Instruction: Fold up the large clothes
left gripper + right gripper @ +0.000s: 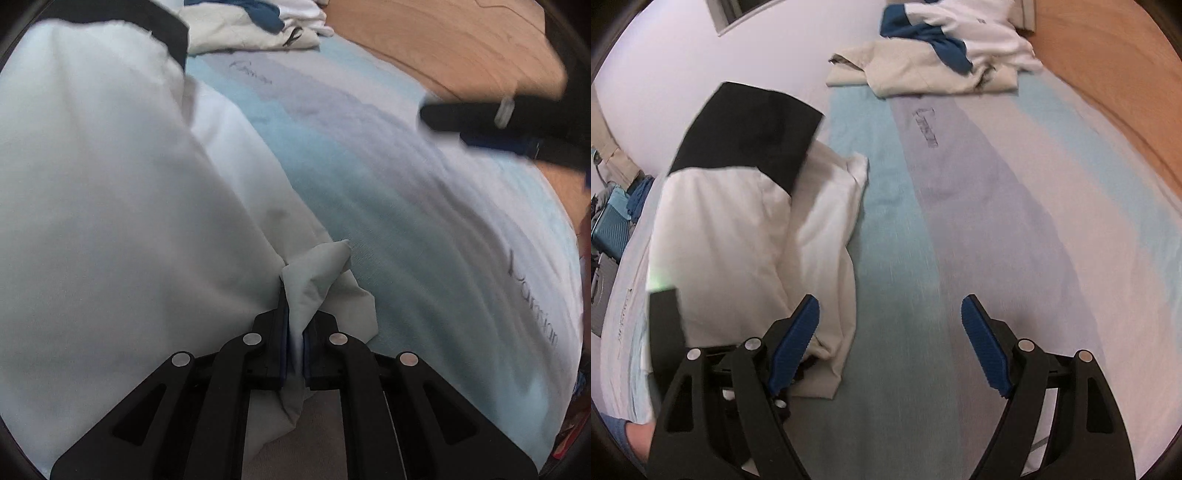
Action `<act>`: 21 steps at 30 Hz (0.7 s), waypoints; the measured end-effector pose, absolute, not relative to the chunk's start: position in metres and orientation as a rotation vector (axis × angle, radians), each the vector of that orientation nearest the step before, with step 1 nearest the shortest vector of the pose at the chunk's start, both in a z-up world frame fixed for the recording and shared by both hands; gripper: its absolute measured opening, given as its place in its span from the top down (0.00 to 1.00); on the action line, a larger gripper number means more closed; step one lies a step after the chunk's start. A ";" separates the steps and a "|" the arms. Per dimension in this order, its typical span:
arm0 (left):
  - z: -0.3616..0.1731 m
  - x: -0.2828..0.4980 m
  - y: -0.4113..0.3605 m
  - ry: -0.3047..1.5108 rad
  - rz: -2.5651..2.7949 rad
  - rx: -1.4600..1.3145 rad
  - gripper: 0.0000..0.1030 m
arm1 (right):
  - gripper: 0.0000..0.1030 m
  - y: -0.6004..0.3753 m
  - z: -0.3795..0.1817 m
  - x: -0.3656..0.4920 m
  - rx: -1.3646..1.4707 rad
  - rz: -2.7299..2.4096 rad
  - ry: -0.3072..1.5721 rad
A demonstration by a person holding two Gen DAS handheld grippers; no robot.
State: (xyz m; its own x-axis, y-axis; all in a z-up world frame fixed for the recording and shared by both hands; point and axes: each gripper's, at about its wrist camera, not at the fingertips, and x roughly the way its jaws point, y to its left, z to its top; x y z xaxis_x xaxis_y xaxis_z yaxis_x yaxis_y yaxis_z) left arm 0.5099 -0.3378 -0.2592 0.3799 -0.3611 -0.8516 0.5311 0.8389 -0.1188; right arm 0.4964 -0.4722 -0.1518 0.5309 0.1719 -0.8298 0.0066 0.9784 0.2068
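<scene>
A large white garment with a black band (750, 229) lies bunched on the left half of a striped bed sheet (960, 221). In the left wrist view the white garment (110, 184) fills the left side. My left gripper (299, 317) is shut on a small peak of its pale fabric (317, 269) at the garment's right edge, low over the sheet. My right gripper (890, 310) stands open above the bare sheet just right of the garment, nothing between its blue pads (796, 343). It also shows, blurred, as the right gripper (480, 122) in the left wrist view.
A pile of other clothes (942, 55), beige, white and blue, sits at the far end of the sheet. A wooden surface (1126, 74) borders the sheet on the right. A blue suitcase (609, 225) stands off the left edge.
</scene>
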 end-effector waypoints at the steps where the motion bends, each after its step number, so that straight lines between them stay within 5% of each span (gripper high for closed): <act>1: -0.253 0.506 -0.337 1.018 -0.576 0.199 0.92 | 0.26 -0.470 -0.160 0.501 0.202 0.093 1.020; 8: -0.235 0.487 -0.316 0.985 -0.576 0.182 0.74 | 0.26 -0.459 -0.168 0.496 0.242 0.101 1.032; 15: -0.245 0.493 -0.315 0.986 -0.581 0.152 0.74 | 0.26 -0.403 -0.122 0.563 0.145 0.295 0.956; 21: -0.237 0.488 -0.311 0.976 -0.601 0.147 0.74 | 0.26 -0.364 -0.142 0.612 0.209 0.471 1.074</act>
